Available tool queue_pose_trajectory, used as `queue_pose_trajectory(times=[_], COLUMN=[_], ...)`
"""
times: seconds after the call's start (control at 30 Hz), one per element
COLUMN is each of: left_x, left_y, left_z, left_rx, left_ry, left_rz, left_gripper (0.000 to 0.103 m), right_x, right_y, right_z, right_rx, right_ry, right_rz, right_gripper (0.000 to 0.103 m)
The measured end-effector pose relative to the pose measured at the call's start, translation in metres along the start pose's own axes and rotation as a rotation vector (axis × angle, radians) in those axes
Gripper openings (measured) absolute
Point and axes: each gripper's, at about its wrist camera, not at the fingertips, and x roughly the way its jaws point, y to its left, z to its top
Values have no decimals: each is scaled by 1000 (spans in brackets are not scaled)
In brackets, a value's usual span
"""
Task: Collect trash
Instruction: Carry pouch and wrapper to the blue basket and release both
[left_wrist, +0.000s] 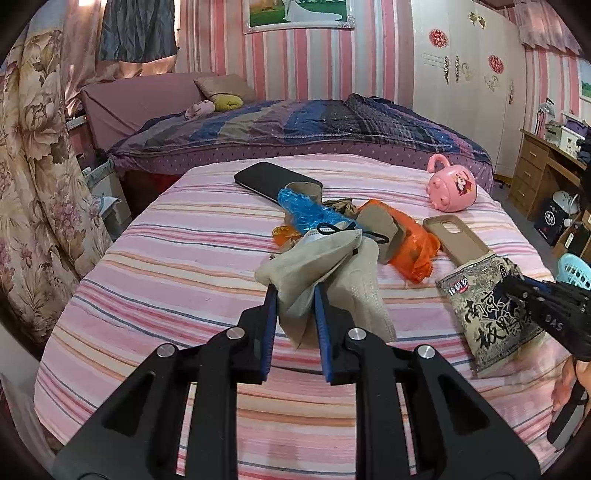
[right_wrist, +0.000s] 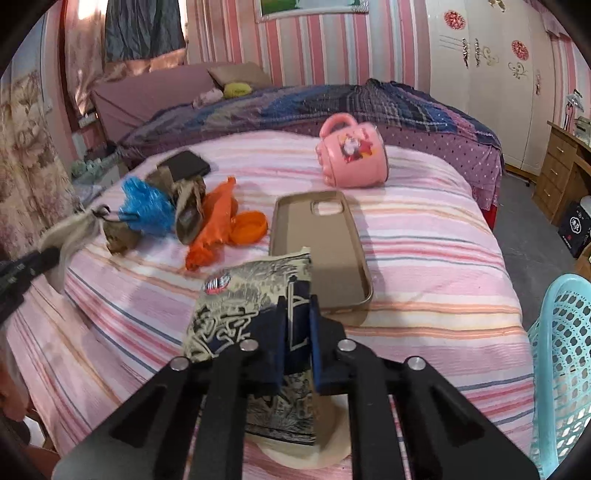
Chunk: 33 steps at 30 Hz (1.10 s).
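My left gripper (left_wrist: 295, 290) is shut on a beige face mask (left_wrist: 310, 258) with black ear loops, held above the striped bed; it also shows at the left edge of the right wrist view (right_wrist: 70, 230). My right gripper (right_wrist: 297, 302) is shut on a printed snack packet (right_wrist: 255, 291), lifted over the bed; the packet also shows in the left wrist view (left_wrist: 487, 306). More trash lies in a pile: a blue plastic bag (left_wrist: 306, 210), an orange plastic bag (left_wrist: 413, 243), a cardboard tube (left_wrist: 380, 225) and brown wrappers (right_wrist: 188, 206).
A tan phone case (right_wrist: 321, 247), a black phone (left_wrist: 269, 179) and a pink mug (right_wrist: 352, 151) on its side lie on the pink striped bedsheet (left_wrist: 166, 258). A light blue plastic basket (right_wrist: 565, 362) stands at the bed's right. A wooden desk (left_wrist: 539, 166) is far right.
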Motion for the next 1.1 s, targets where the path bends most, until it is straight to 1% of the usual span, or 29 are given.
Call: queue_pose_trajectory(times=[0.07,0.1,0.23,0.27,0.3,0.4,0.47,0.53,0.63,0.7,0.83,0.97,1.0,1.1], left_x=[-4,-6,-19,-21,-22,-23,-23,-22,-22,-23,-26,-27,-29,-35], left_y=[-3,-4,-15,-18,-21,-23,-26,-28,-32,-41,-71,-111,-124,-164], left_z=[2,3,5,5,5,2,-1,-4,-5,-2,2,8,10,13], left_rx=[-18,-21,-16,-14,-18,-28,-5,26,33,50,82,78,85,103], left_ry=[-12,-20,-53,-54,-44,-17,-10,-9,-5,-18,-41,-39,-46,-74], left_rz=[-14,-19,-65,-84,-120,-181,-178,-152,-152,-142,-153,-180,-194,-256], left_gripper=[19,19,19,19,19,19,19,19,19,19,19,19,19,19], right_x=[-10,-18,-37,-41,-45,-53,-58,-62,-69,-74,-87,-107,-112,-129], right_y=[-3,-4,-10,-13,-18,-30,-39,-49,-68,-83,-115,-155,-163,-196], right_z=[3,6,11,11,12,9,7,6,4,3,0,-3,-3,-6], right_rx=[18,18,13,13,14,22,29,38,50,62,91,151,163,183], right_ry=[-37,-65,-113,-119,-121,-119,-116,-115,-114,-117,-124,-145,-150,-166], right_rz=[18,15,-7,-13,-20,-44,-57,-73,-106,-126,-173,-202,-213,-292], right_gripper=[8,8,8,8,8,8,8,8,8,8,8,8,8,8])
